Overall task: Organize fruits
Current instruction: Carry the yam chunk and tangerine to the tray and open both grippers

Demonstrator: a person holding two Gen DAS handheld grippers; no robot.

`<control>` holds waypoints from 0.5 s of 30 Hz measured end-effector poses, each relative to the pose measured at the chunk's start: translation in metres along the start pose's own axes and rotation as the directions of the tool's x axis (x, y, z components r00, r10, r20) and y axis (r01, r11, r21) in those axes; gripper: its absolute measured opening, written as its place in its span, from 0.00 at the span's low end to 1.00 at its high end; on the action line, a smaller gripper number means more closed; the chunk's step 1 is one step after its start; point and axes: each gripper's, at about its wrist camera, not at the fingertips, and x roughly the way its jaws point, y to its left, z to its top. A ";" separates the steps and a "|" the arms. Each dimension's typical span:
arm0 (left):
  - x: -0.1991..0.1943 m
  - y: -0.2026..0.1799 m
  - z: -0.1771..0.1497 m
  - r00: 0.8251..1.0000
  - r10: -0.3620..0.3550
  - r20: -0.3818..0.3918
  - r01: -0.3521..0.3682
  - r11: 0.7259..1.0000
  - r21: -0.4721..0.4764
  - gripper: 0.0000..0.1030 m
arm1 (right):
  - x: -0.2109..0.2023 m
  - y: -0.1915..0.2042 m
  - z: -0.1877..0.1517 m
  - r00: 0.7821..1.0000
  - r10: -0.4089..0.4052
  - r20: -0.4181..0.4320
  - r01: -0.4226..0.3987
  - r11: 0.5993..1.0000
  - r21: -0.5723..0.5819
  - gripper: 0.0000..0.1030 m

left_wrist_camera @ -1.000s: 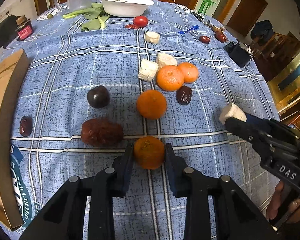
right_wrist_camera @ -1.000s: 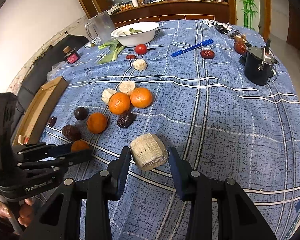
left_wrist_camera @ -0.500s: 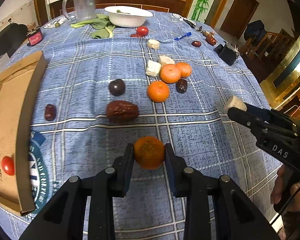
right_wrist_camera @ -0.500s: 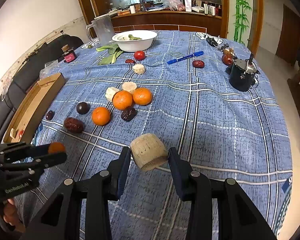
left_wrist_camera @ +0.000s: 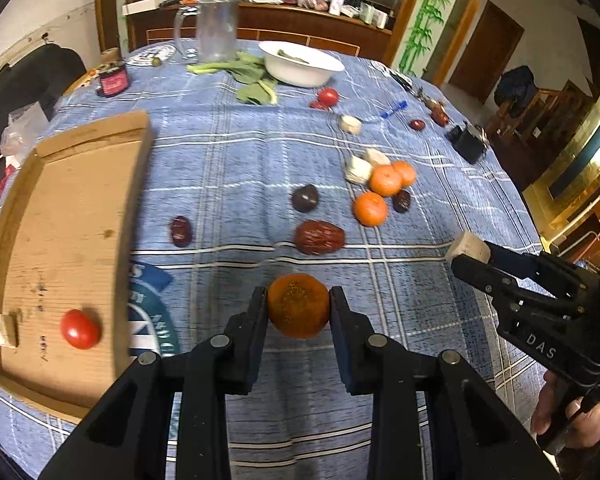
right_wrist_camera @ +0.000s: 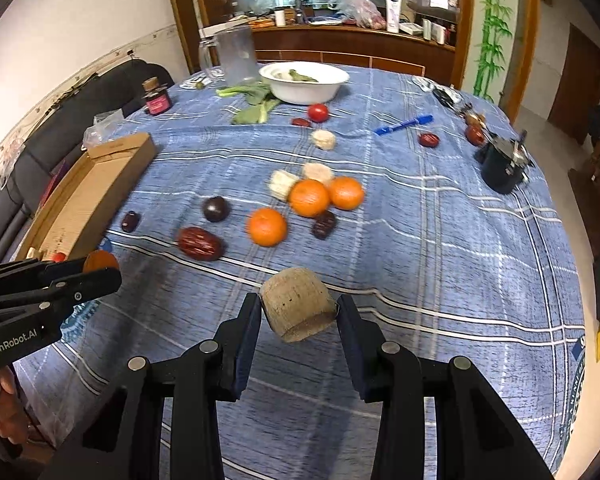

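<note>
Two items, a red tomato (left_wrist_camera: 80, 329) and what looks like a pale chunk, lie in the cardboard tray (left_wrist_camera: 72, 216) left of the left tongs (left_wrist_camera: 299, 310), which clench an orange (left_wrist_camera: 298, 306), while the right tongs (right_wrist_camera: 298, 314) grip a tan chunk (right_wrist_camera: 296, 303) and several fruits wait on the bench (right_wrist_camera: 440, 240) ahead.

Three mandarins (right_wrist_camera: 309, 197) cluster mid-table near dark dates (right_wrist_camera: 199, 243); a tomato (left_wrist_camera: 80, 328) lies in the cardboard tray (left_wrist_camera: 76, 216).

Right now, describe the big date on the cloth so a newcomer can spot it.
Start at the cardboard tray on the blue cloth. Right of it, before the cluster of three oranges, lies the large wrinkled red date. It is far bigger and longer than the small dates nearby.
</note>
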 end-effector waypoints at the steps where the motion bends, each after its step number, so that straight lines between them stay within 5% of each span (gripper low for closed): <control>1: -0.003 0.004 0.000 1.000 0.004 0.006 -0.004 1.000 -0.004 0.28 | 0.000 0.006 0.002 1.000 0.003 0.001 -0.003 1.000 -0.007 0.41; 15: -0.040 0.090 0.000 0.995 0.080 0.063 -0.072 0.990 -0.118 0.28 | 0.013 0.088 0.035 0.995 0.095 0.010 -0.093 0.990 -0.101 0.41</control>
